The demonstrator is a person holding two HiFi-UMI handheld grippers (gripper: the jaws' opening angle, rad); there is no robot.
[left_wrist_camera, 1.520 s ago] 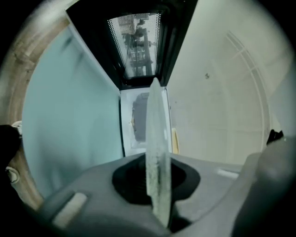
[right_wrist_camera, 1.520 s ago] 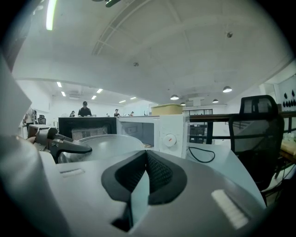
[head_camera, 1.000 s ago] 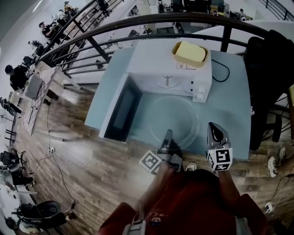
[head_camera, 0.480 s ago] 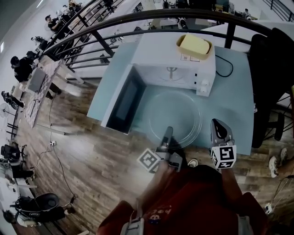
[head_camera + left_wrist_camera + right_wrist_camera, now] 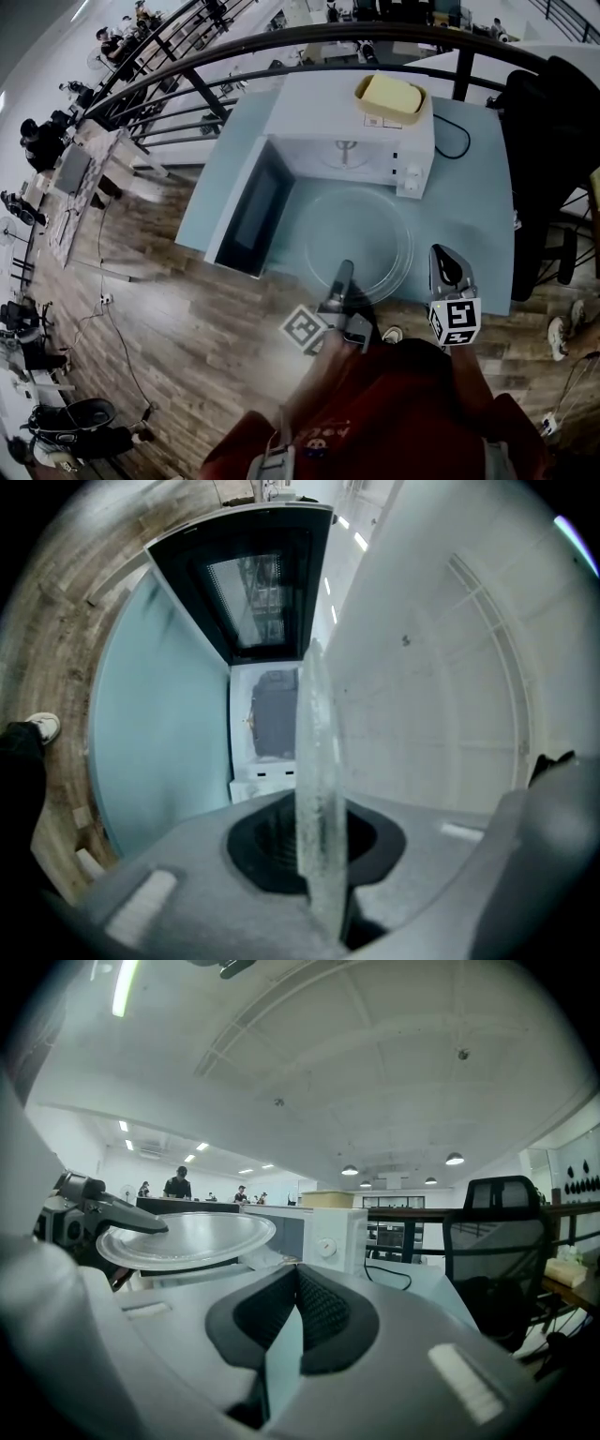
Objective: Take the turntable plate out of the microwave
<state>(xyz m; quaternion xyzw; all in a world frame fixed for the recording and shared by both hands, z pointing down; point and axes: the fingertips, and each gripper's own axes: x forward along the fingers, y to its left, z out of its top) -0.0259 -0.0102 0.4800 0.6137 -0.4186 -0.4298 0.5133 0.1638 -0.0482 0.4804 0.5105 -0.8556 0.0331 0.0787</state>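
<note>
The clear round glass turntable plate (image 5: 361,234) looks smooth and glossy; the white box microwave (image 5: 347,112) is satin, the pale blue bench (image 5: 473,206) matt, the brown plank floor (image 5: 178,328) wood-grained.

A white microwave (image 5: 352,141) stands on the pale blue bench (image 5: 473,206), its door (image 5: 251,211) swung open to the left and a yellow tub (image 5: 389,97) on its top. The glass turntable plate (image 5: 356,246) is out in front of it, over the bench. The left claw (image 5: 343,269) meets the plate's near rim. The right claw (image 5: 442,253) hovers just to the right, apart from the plate.
</note>
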